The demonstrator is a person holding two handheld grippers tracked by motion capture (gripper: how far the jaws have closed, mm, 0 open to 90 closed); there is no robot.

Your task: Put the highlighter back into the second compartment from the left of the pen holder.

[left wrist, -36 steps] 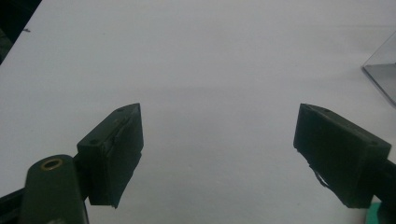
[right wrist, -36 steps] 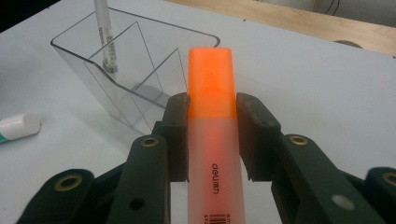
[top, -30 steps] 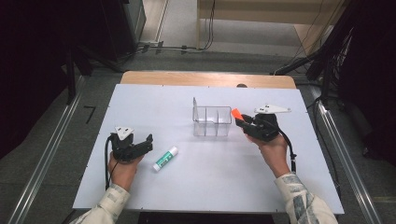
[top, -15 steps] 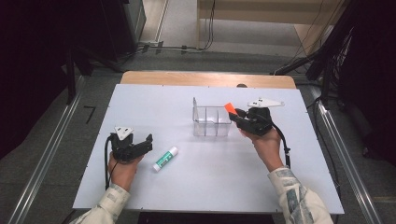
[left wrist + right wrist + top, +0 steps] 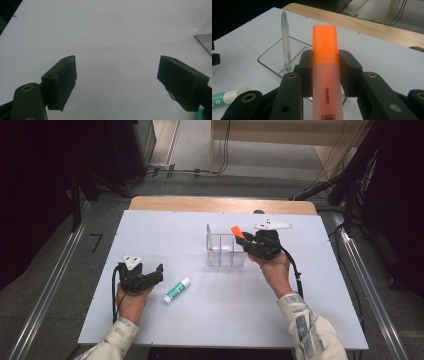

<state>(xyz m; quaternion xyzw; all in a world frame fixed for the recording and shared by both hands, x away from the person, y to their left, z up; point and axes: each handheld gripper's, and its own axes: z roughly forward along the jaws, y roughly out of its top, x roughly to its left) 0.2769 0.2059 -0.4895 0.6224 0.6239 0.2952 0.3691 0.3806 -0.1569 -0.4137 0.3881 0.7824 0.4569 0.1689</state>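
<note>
My right gripper (image 5: 246, 239) is shut on an orange highlighter (image 5: 325, 65), whose cap end (image 5: 236, 231) points up and left over the right end of a clear plastic organizer (image 5: 223, 249). In the right gripper view a translucent white pen (image 5: 285, 40) stands upright in the organizer's (image 5: 274, 58) far compartment. My left gripper (image 5: 159, 271) stays low at the table's left, open, with nothing between its fingers (image 5: 61, 81). A white and green glue stick (image 5: 176, 289) lies on the table just right of it.
The white table (image 5: 150, 230) has a wooden strip (image 5: 220, 205) along its far edge. Dark furniture and cables stand on the floor beyond. The organizer's corner (image 5: 205, 37) shows at the right of the left gripper view.
My right gripper has carried the orange highlighter left and away from the person, from beside the organizer to over its right end. The left gripper has stayed put.
</note>
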